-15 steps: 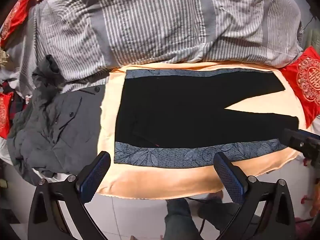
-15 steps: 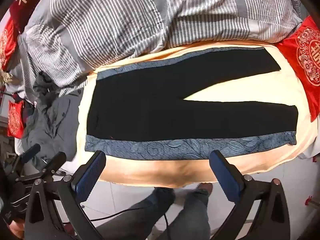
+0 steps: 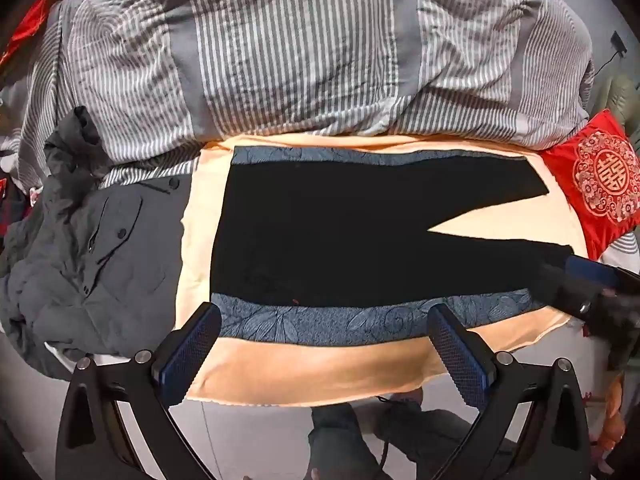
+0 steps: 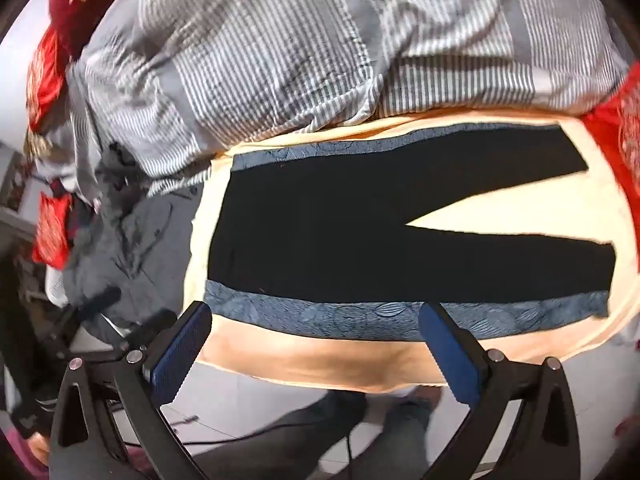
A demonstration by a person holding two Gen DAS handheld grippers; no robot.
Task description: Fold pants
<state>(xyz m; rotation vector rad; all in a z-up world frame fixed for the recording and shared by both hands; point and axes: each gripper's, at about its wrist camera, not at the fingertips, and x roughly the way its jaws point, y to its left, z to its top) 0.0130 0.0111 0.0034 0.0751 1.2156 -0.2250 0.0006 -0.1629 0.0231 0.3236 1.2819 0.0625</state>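
1. Black pants with blue patterned side stripes [image 3: 360,240] are lying flat on the peach blanket [image 3: 320,368] covering the bed.
2. Left gripper [image 3: 324,344] and right gripper [image 4: 316,340] are hovering above the near stripe, fingers spread wide, pinching nothing.

Left tongs [image 3: 322,346]: my two black arms, triangular cut-outs in each, round silver screws at the joints.
Left pads [image 3: 188,354]: blue, dotted grip texture, long and flat.
Right tongs [image 4: 314,342]: same black frame, same silver screws.
Right pads [image 4: 450,354]: blue, one face textured, the other showing smooth.
Jeans [image 4: 400,436]: grey-blue denim on my legs, seen below the tongs.
Cable [image 4: 256,436]: thin, black, running across by my legs.
Shoe [image 3: 400,408]: dark, with laces.
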